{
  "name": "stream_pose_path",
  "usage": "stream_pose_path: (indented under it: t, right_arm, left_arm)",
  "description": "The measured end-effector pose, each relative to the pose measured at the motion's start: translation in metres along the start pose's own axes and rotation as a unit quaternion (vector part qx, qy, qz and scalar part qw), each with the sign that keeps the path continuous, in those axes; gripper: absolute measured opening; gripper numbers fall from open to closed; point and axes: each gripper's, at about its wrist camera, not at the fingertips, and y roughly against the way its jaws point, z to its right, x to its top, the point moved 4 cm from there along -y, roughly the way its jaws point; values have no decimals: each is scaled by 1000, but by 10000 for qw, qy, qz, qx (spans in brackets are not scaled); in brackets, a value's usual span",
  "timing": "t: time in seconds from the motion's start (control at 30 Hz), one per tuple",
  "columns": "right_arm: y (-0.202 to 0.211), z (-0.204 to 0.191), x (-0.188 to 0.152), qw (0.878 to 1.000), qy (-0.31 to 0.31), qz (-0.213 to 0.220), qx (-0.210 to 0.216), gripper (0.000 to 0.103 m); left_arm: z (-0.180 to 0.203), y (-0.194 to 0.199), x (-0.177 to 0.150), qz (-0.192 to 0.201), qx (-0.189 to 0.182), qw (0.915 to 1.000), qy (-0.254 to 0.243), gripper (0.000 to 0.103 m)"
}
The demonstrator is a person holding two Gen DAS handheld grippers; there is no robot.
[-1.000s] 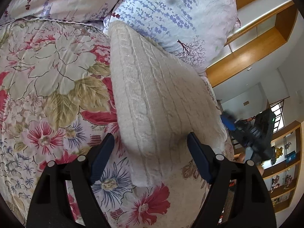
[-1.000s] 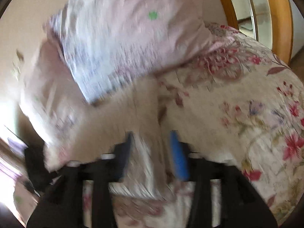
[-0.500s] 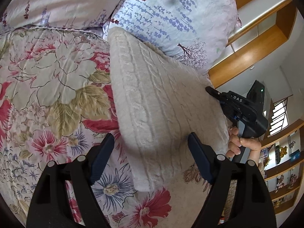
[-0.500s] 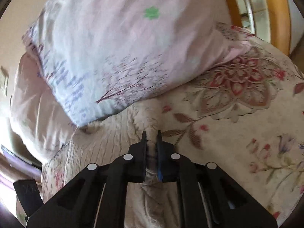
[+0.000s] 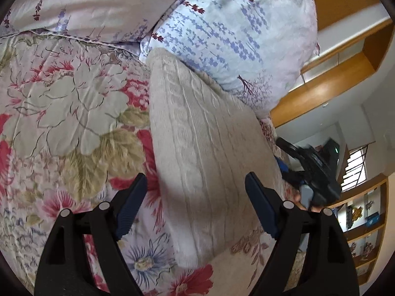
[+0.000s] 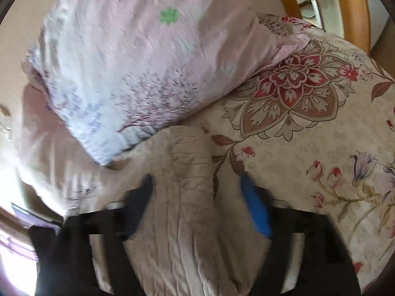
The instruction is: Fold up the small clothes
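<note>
I see a cream knit sweater point(image 5: 205, 153) lying on the bed. It is folded into a long strip. It rests on a bedspread point(image 5: 61, 113) with big red and cream flowers. The far end of the sweater touches a pillow point(image 5: 234, 37) with little blue and purple sprigs on it. Another pale pillow point(image 5: 93, 2) sits beside that one, at the head of the bed.

My left gripper point(image 5: 196, 209) is wide open. Its two dark blue fingers stand one on each side of the near part of the sweater. They hold nothing. I cannot tell if they touch the cloth.

My right gripper point(image 6: 197, 202) is wide open too. The picture from that side is blurry. One finger is over the sweater point(image 6: 187, 197) and the other blue finger is just past its edge, over the bedspread point(image 6: 308, 148). The sweater's end is bunched up there, right by the pillow point(image 6: 138, 69).

From the left camera I can see the right gripper point(image 5: 313, 172) at the far edge of the sweater, with a bit of a hand under it. Behind it are wooden shelves point(image 5: 365, 222).
</note>
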Motion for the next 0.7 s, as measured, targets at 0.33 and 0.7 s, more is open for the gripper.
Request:
stream_pose_path:
  t: [0.33, 0.7]
  right_arm:
    - [-13, 16, -22, 9946, -154, -849, 576, 76]
    - [-25, 1, -38, 9851, -18, -1203, 1231, 44]
  left_arm:
    - [-7, -21, 9, -214, -187, 9991, 324, 81]
    - [-3, -34, 19, -168, -324, 9983, 461, 65]
